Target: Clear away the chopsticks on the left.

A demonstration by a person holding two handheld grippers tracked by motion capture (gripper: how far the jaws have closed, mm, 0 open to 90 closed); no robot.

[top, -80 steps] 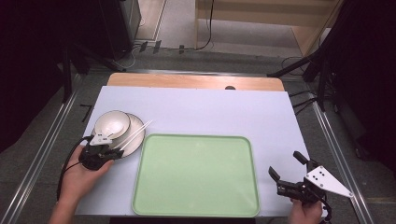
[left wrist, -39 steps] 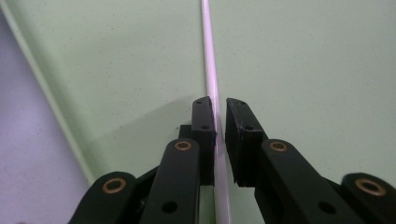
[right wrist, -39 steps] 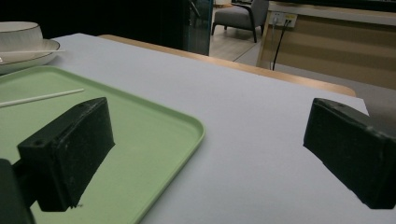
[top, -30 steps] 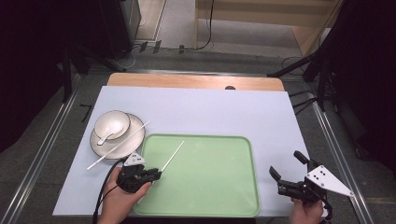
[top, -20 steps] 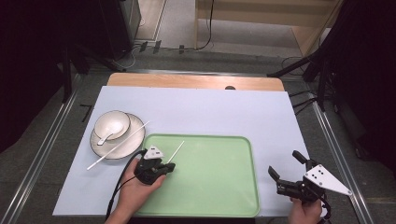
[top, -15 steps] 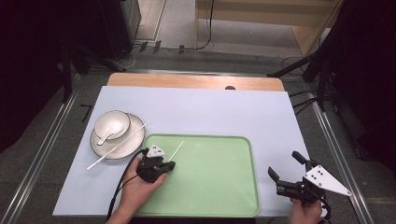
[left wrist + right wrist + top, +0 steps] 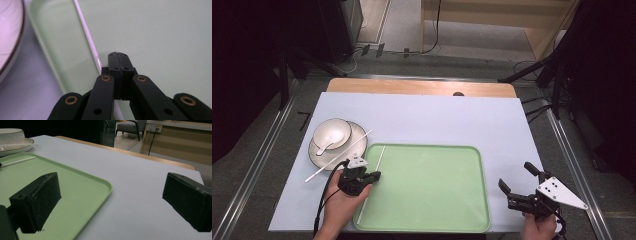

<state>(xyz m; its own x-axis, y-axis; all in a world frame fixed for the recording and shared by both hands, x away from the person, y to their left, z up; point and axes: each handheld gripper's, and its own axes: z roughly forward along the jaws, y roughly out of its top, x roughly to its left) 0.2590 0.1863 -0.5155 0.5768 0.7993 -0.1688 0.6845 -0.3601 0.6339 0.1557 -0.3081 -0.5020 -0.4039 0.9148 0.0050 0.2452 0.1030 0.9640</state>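
My left gripper (image 7: 375, 175) (image 7: 118, 55) is over the left edge of the green tray (image 7: 427, 195) (image 7: 162, 37), its jaws shut with nothing between the tips. One white chopstick (image 7: 381, 155) (image 7: 87, 32) lies on the tray, running along the left jaw and passing under it. A second chopstick (image 7: 337, 156) rests across the white plate (image 7: 323, 160) left of the tray. The plate carries a white bowl (image 7: 332, 131) with a spoon (image 7: 326, 146) in it. At the tray's near right corner my right gripper (image 7: 518, 177) (image 7: 112, 202) stands open and empty.
A pale blue mat (image 7: 452, 120) covers the table; a wooden strip (image 7: 412, 87) shows at its far edge. Metal rails (image 7: 259, 160) run down both sides. In the right gripper view the tray (image 7: 75, 185), chopstick (image 7: 18, 161) and bowl (image 7: 11, 135) lie ahead and left.
The left gripper came from the plate to the tray with one chopstick, then shifted left; the chopstick moved left with it and now points more straight away. The right gripper stayed put.
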